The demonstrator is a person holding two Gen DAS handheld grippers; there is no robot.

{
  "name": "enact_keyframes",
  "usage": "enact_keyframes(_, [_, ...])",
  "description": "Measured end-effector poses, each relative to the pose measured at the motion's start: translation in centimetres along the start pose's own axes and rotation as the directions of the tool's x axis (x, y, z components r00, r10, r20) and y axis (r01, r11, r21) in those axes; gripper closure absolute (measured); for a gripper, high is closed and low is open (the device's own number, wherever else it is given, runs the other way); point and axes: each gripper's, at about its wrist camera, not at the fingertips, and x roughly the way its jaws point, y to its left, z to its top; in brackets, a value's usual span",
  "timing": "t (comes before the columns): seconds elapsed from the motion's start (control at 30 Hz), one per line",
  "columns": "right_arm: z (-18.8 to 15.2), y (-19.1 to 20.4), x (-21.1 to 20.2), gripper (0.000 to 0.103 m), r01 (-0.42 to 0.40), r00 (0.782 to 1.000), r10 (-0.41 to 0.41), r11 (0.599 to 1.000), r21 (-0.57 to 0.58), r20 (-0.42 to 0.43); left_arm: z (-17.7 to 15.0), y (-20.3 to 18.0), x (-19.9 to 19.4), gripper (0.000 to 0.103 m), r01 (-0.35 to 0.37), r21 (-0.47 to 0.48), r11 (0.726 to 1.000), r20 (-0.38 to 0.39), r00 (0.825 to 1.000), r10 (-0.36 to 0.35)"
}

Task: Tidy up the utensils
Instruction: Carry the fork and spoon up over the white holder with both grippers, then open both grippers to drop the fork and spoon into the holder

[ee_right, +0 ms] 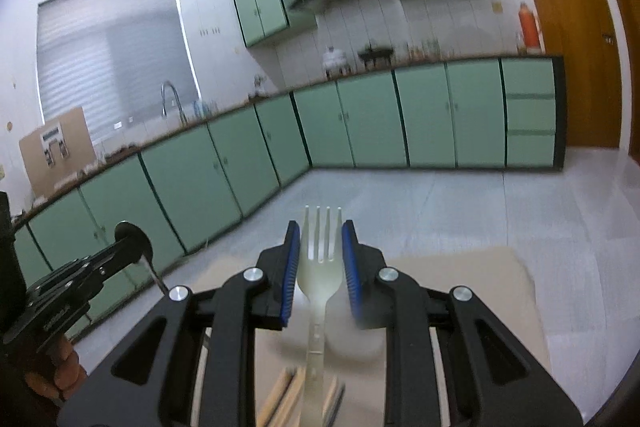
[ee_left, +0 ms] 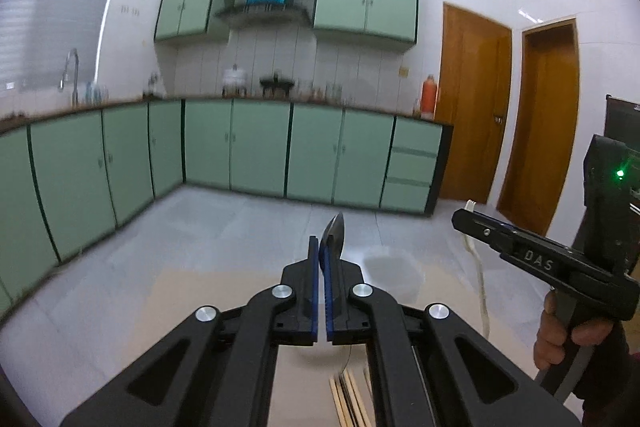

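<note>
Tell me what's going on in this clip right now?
A person is holding up a utensil in each hand-held tool, above a brown board with wooden sticks lying on it. The left tongs are clamped on a dark spoon, bowl pointing up. The right tongs carry a pale plastic fork, tines up; their pads stand apart at the fork's head, so the grip itself is hard to see. Neither utensil has been set down yet.

Kitchen, green cabinets (ee_left: 260,147), faucet (ee_right: 172,99), range hood (ee_left: 264,11)
</note>
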Motion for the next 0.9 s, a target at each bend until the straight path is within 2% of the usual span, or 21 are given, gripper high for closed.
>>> enact_keyframes(0.13, [2.6, -0.4, 2.4, 0.083, 0.005, 0.998, -0.005, 1.0, -0.008, 0.068, 2.9, -0.2, 2.1, 0.101, -0.007, 0.006, 1.0, 0.067, 0.998, 0.006])
enact_keyframes(0.33, [4.4, -1.7, 6.6, 0.083, 0.063, 0.991, -0.06, 0.998, -0.023, 0.116, 3.8, 0.4, 6.8, 0.101, -0.021, -0.015, 1.0, 0.069, 0.997, 0.022])
enact_keyframes(0.57, [2.6, -3.3, 11.2, 0.082, 0.114, 0.991, -0.113, 0.993, -0.019, 0.068, 1.3, 1.2, 11.3, 0.101, -0.03, -0.022, 0.999, -0.021, 0.999, 0.03])
enact_keyframes(0.7, [1.1, -3.9, 11.6, 0.081, 0.084, 0.996, -0.084, 0.996, 0.012, 0.014, 0.0, 1.2, 12.2, 0.1, -0.025, -0.014, 1.0, -0.077, 0.997, 0.024])
enact_keyframes(0.77, [0.5, -4.1, 11.2, 0.078, 0.077, 0.997, -0.077, 0.997, 0.024, 0.003, -0.6, 1.0, 12.0, 0.097, -0.024, -0.02, 1.0, -0.083, 0.996, 0.022])
enact_keyframes(0.83, [0.3, -4.3, 10.4, 0.075, 0.081, 0.997, -0.081, 0.996, 0.038, 0.0, -0.6, 0.8, 11.7, 0.087, -0.024, -0.024, 0.999, -0.084, 0.996, 0.022])
enact_keyframes(0.9, [0.2, -4.5, 9.4, 0.069, 0.084, 0.996, -0.084, 0.995, 0.059, -0.001, -0.5, 0.6, 11.1, 0.086, -0.024, -0.024, 0.999, -0.078, 0.997, 0.022])
